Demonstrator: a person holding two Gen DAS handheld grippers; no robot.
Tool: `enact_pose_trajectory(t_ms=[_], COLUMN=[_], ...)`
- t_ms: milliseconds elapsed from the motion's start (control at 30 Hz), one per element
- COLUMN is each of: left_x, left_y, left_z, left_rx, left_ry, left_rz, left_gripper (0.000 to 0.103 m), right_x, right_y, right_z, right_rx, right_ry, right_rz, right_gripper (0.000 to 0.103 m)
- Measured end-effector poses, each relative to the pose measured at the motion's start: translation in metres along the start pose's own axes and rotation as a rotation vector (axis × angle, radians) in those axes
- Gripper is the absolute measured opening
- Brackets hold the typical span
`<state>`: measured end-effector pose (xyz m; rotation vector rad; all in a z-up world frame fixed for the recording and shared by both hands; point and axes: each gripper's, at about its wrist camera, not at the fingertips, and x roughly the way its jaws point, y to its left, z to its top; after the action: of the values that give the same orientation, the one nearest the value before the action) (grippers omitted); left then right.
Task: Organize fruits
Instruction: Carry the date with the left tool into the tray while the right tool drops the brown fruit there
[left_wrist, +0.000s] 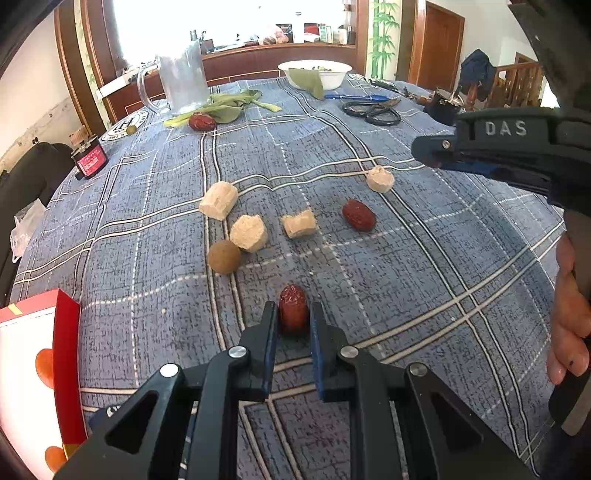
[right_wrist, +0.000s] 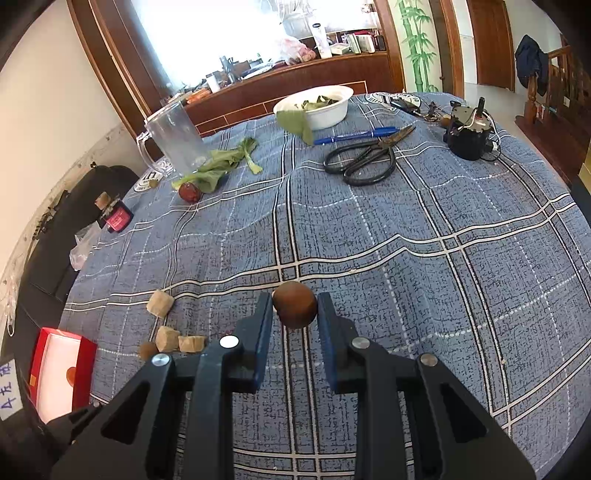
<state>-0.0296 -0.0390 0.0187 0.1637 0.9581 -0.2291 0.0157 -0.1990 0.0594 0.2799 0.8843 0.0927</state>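
Left claw (left_wrist: 293, 314) clamped on a red date (left_wrist: 293, 308), pads tight on both its sides, date sticking out past the tips, low over the blue plaid cloth of the counter (left_wrist: 406, 295). Right claw (right_wrist: 294, 308) narrow, gripping a round brown longan (right_wrist: 295, 304) between its pads, fruit at the tips, above the cloth.

Ahead of the left claw: another longan (left_wrist: 224, 256) touching a tan cube (left_wrist: 248, 233), three more tan cubes (left_wrist: 218, 200) (left_wrist: 299, 223) (left_wrist: 380, 178) nearby, second red date (left_wrist: 358, 215) lying apart to the right. Third date (left_wrist: 201, 121) far back beside green leaves (left_wrist: 221, 107) and a clear jug (left_wrist: 183, 83). White bowl (left_wrist: 314, 74), scissors (left_wrist: 373, 112) and blue pen (left_wrist: 354, 97) at the far side. Red box (left_wrist: 33, 373) at the left edge. Person's fingers (left_wrist: 569, 332) visible at right on the other claw's handle.
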Motion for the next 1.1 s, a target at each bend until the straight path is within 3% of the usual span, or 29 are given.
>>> enact_pose_trajectory(t_ms=[433,767,1100], left_x=[-0.025,-0.052,-0.064], left_y=[0.000,0.034,0.060], left_z=[-0.005,-0.021,-0.039], left_rx=[-0.022,-0.090,-0.142], left_ry=[-0.035,-0.078,-0.094], left_rz=[-0.041,-0.038,-0.059], left_gripper=[0.015,0.015,0.015], right_x=[-0.002,-0.001,0.005], right_y=[-0.002,-0.006,-0.005], right_z=[0.000,0.000,-0.002], right_rx=[0.004,0.039,0.033], right_ry=[-0.010,0.000,0.007], right_rz=[0.019,0.103,0.114], right_gripper=[0.026,0.026,0.026])
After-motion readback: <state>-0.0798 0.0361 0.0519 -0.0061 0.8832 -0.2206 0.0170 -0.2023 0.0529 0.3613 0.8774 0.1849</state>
